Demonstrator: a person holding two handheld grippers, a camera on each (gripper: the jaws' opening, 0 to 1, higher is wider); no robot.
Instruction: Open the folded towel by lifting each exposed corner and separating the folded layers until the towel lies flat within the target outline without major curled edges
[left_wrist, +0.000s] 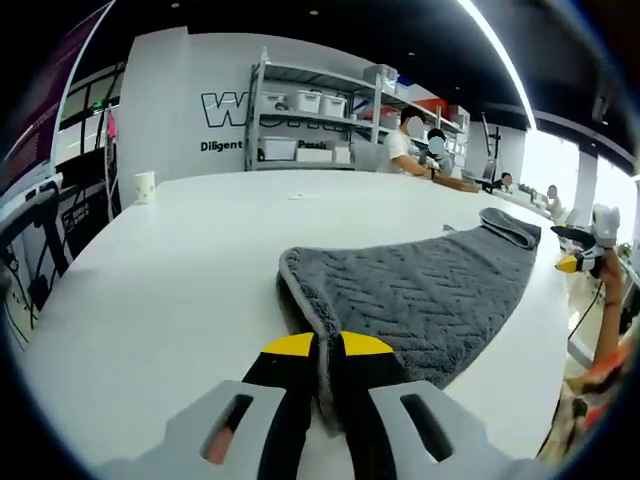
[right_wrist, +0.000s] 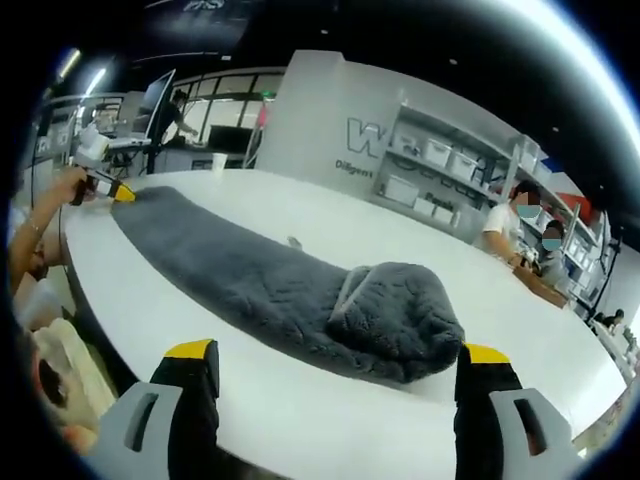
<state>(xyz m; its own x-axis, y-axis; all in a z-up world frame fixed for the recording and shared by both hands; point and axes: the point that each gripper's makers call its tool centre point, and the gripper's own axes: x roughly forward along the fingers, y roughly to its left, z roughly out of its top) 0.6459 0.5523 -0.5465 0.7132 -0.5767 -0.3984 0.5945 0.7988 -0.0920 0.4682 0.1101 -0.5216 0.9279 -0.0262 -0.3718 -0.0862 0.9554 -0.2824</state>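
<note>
While the left tongs (left_wrist: 328, 352) pinch one corner of the soft, limp grey textured towel (left_wrist: 430, 290) on the white desk (left_wrist: 180, 270), the right tongs (right_wrist: 340, 365) gape before its bunched far fold, likely the next hold.

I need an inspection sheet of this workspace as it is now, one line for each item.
Surface: white table, mostly bare.
Job's things: grey towel lies long along the table edge, far end bunched in folds.
Clutter: paper cup far off.
Grippers: left tool shut on the towel's near corner; right tool open, short of the bunched end.
Cables: nothing seen.
Surroundings: shelving with bins, seated people.
</note>
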